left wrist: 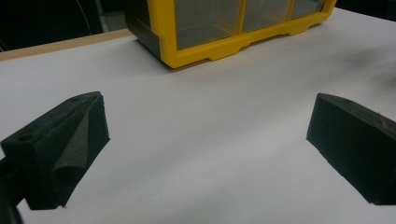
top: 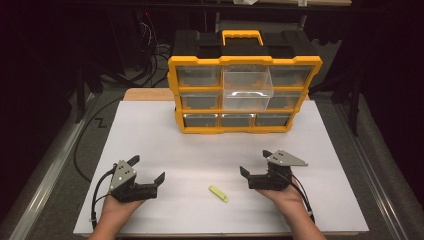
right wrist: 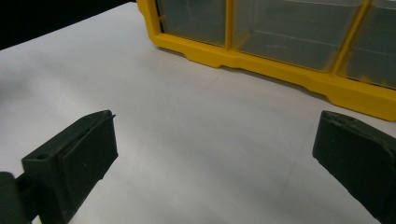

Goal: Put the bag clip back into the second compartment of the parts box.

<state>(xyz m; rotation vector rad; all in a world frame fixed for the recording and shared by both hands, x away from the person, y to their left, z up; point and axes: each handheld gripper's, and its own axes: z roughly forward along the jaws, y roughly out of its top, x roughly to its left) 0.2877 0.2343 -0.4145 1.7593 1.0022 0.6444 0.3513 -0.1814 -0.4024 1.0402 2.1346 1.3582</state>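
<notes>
On my left, the left gripper (top: 148,168) rests low on the white worktop (top: 165,135) with its fingers (left wrist: 65,144) spread wide and nothing between them. Moving right, a small yellow-green stick (top: 218,194) lies flat on the worktop between the two hands, its long axis running from upper left to lower right. It sits nearer the right gripper (top: 254,162), just off that gripper's near side, so I judge the right hand the better one to reach for it, turning inward and toward me. The right gripper's fingers (right wrist: 74,161) are also released and empty. Behind everything stands the yellow drawer organiser (top: 244,95), its middle clear drawer (top: 247,89) pulled out. I can read no brand, label or writing anywhere.
</notes>
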